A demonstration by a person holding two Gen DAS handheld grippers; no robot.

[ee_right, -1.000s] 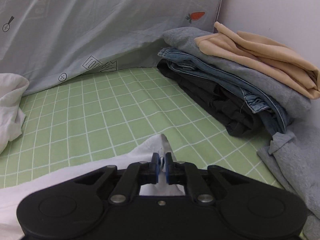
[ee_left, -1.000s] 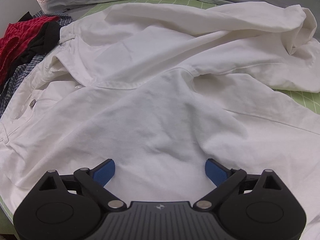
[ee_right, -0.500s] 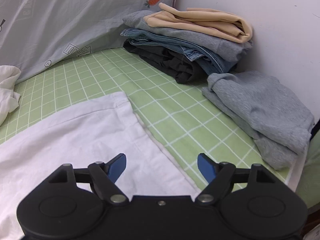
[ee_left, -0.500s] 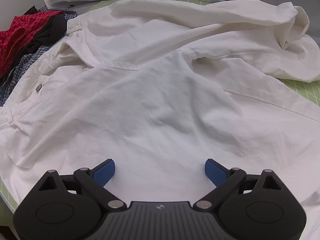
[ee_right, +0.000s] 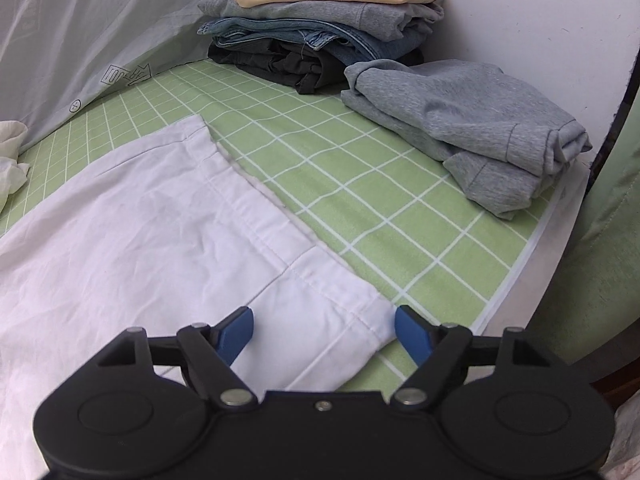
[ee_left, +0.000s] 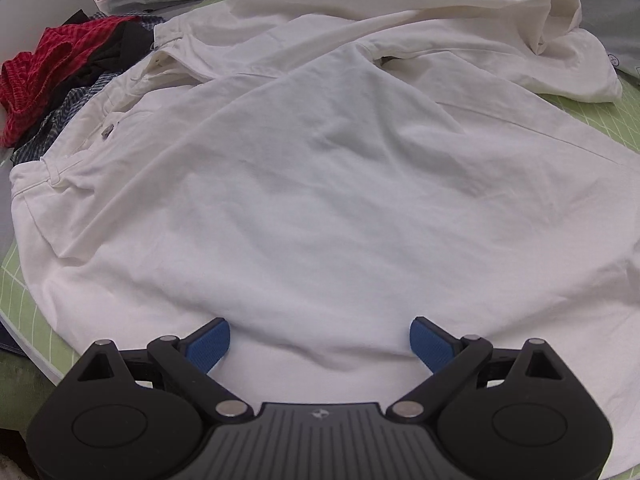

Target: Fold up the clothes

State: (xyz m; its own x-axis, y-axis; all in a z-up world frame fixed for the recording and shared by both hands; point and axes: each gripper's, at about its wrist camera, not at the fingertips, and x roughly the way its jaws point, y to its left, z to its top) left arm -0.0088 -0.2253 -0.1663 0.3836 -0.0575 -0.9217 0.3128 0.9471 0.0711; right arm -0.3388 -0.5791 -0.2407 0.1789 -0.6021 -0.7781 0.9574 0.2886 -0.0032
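Note:
White trousers (ee_left: 320, 180) lie spread on a green grid mat, waistband and button at the left, one leg bunched at the far right. My left gripper (ee_left: 320, 344) hovers open over the seat, with cloth below its blue pads and nothing gripped. In the right wrist view the flat leg end (ee_right: 160, 232) runs in from the left, its hem towards the right. My right gripper (ee_right: 324, 332) is over the near hem corner. Its jaws are closing, with the corner between them, and the pads do not press on it.
A heap of red, black and checked clothes (ee_left: 52, 80) lies at the far left. A folded stack (ee_right: 328, 28) and a folded grey sweatshirt (ee_right: 460, 120) sit at the back right of the mat (ee_right: 380, 200). A grey sheet (ee_right: 100, 20) hangs behind. The mat's edge (ee_right: 532, 240) runs at the right.
My right gripper let go of the hem corner, opened wide and swung across to the near corner of the leg end. My left gripper drew back, so more of the trousers shows.

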